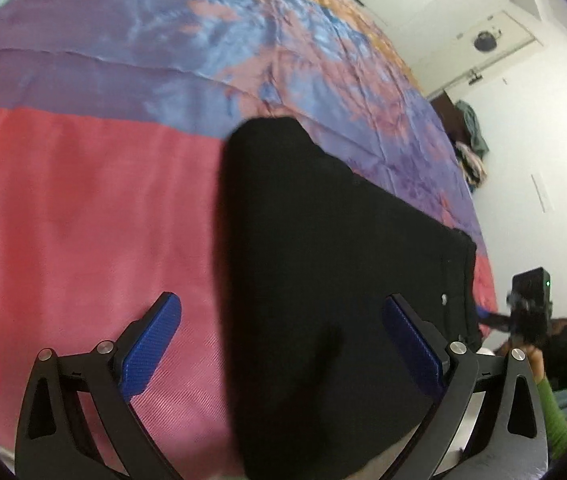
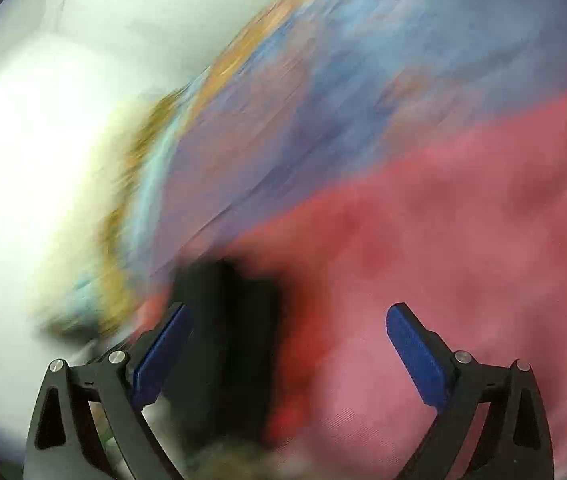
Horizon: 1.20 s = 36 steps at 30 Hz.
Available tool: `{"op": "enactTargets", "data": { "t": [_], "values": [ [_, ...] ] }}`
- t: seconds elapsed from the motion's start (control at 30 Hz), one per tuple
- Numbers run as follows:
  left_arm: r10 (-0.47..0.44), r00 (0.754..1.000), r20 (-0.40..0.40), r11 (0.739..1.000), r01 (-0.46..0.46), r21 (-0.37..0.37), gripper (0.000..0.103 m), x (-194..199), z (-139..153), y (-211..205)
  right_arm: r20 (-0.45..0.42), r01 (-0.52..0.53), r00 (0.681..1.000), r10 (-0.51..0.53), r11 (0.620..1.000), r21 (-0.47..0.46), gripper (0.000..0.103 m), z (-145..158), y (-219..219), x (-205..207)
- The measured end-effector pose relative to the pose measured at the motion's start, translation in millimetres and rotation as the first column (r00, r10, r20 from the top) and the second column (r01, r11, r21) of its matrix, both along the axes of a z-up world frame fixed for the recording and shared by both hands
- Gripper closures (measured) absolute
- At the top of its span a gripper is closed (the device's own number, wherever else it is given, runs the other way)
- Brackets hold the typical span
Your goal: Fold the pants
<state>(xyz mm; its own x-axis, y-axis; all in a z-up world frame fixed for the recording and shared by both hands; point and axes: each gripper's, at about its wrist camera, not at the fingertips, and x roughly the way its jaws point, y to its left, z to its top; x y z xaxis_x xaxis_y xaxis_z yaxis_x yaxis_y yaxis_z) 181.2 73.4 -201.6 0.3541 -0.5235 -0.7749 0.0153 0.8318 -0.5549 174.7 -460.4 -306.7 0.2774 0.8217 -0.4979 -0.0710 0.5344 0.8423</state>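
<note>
Black pants (image 1: 323,264) lie on a bedspread (image 1: 83,208) of red, purple and blue. In the left wrist view they reach from between my fingers up and to the right. My left gripper (image 1: 281,344) is open, with the pants' near end between its blue pads (image 1: 151,344) but not pinched. My right gripper (image 2: 289,356) is open too; it shows small at the pants' far edge in the left wrist view (image 1: 523,312). The right wrist view is motion-blurred; a dark fold of the pants (image 2: 227,340) sits beside its left pad (image 2: 163,356).
The bedspread (image 2: 463,240) fills most of both views. A white wall (image 1: 523,140) and a pile of clothes (image 1: 471,148) stand beyond the bed's right edge. A person's green sleeve (image 1: 551,412) shows at the lower right.
</note>
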Motion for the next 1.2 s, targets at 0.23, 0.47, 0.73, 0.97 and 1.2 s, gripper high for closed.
{"op": "enactTargets", "data": {
  "t": [0.23, 0.47, 0.73, 0.97, 1.2],
  "values": [
    [-0.087, 0.995, -0.039, 0.994, 0.09, 0.062, 0.004, 13, -13, -25, -0.087, -0.086, 0.993, 0.085, 0.996, -0.012, 0.016, -40, 48, 20],
    [-0.108, 0.993, -0.041, 0.994, 0.107, -0.026, 0.051, 19, -19, -32, -0.071, -0.25, 0.967, 0.247, 0.967, -0.04, 0.044, -43, 92, 39],
    [-0.092, 0.99, 0.107, 0.994, 0.097, -0.044, 0.081, 40, 51, -26, 0.147, -0.224, 0.961, 0.234, 0.971, -0.078, 0.066, 35, 110, 49],
    [-0.066, 0.978, 0.2, 0.992, 0.043, 0.118, 0.061, 114, 72, -31, 0.279, -0.146, 0.946, 0.166, 0.985, -0.093, 0.065, 72, 106, 136],
    [-0.091, 0.98, 0.175, 0.889, 0.001, 0.458, 0.032, 68, 31, -39, 0.125, 0.054, 0.992, -0.004, 0.912, -0.406, 0.05, 9, 53, 136]
  ]
}}
